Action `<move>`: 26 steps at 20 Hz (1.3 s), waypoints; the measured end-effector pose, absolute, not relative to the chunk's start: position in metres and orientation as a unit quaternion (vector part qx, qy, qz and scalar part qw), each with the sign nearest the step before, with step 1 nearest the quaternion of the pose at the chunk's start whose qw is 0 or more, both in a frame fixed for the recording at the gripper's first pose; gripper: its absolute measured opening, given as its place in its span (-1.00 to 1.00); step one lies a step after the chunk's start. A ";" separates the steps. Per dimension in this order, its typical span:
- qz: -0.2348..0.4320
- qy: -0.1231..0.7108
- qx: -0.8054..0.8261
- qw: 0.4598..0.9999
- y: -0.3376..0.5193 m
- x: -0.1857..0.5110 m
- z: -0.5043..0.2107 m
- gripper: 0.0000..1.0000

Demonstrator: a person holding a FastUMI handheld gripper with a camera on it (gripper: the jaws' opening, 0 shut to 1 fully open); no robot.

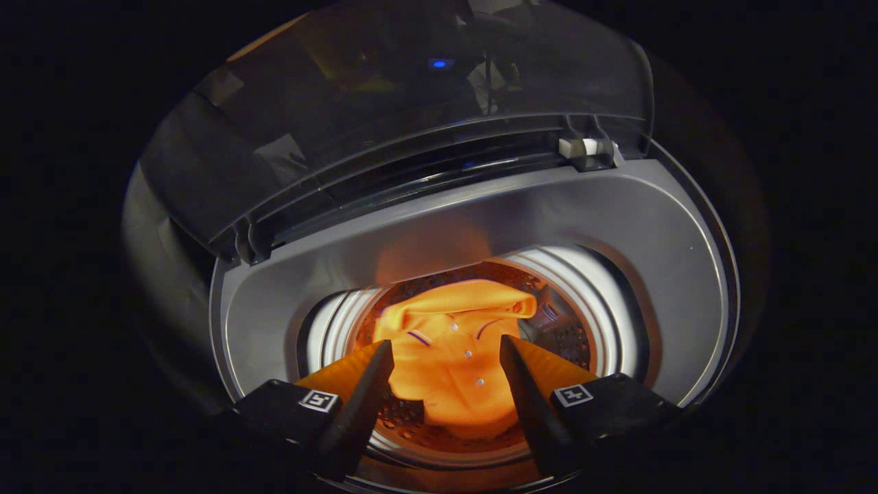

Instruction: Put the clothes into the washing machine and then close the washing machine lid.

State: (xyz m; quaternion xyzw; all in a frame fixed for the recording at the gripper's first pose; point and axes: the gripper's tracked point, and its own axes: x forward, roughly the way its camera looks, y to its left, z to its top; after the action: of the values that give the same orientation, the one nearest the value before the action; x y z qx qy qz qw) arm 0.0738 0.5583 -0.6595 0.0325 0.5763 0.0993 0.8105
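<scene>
The orange shirt point(449, 357) lay in the washing machine's drum point(576, 336), between and beyond the gripper point(446, 357)'s parted, empty fingers; loading looked done; next, swinging down the raised lid point(384, 116).

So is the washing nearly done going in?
Nearly. The orange shirt already lies in the drum. The gripper is open above it, fingers apart, holding nothing. Left to do: the lid stands up behind the opening and needs closing.
</scene>
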 end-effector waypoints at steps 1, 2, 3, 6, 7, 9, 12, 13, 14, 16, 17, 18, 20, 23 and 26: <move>0.100 0.576 0.031 0.811 0.559 0.071 -0.660 0.97; 0.101 0.575 0.029 0.811 0.558 0.071 -0.659 0.97; 0.101 0.573 0.029 0.813 0.558 0.070 -0.659 0.97; 0.108 0.570 0.028 0.814 0.559 0.069 -0.653 0.97; 0.110 0.566 0.028 0.816 0.559 0.069 -0.650 0.97; 0.118 0.555 0.026 0.823 0.559 0.069 -0.644 0.97; 0.133 0.527 0.019 0.839 0.561 0.072 -0.626 0.97; 0.136 0.517 0.020 0.845 0.561 0.072 -0.620 0.97; 0.138 0.507 0.022 0.850 0.561 0.070 -0.611 0.97; 0.142 0.487 0.030 0.861 0.561 0.068 -0.594 0.97; 0.146 0.475 0.033 0.867 0.562 0.067 -0.583 0.97; 0.151 0.461 0.033 0.874 0.563 0.067 -0.570 0.97; 0.163 0.432 0.026 0.887 0.561 0.073 -0.547 0.97; 0.173 0.379 0.026 0.909 0.559 0.091 -0.499 0.97; 0.176 0.317 0.041 0.931 0.561 0.115 -0.444 0.96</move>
State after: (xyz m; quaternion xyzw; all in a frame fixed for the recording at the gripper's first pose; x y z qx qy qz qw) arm 0.1151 0.5608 -0.4437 0.0410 0.3165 0.1759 0.9312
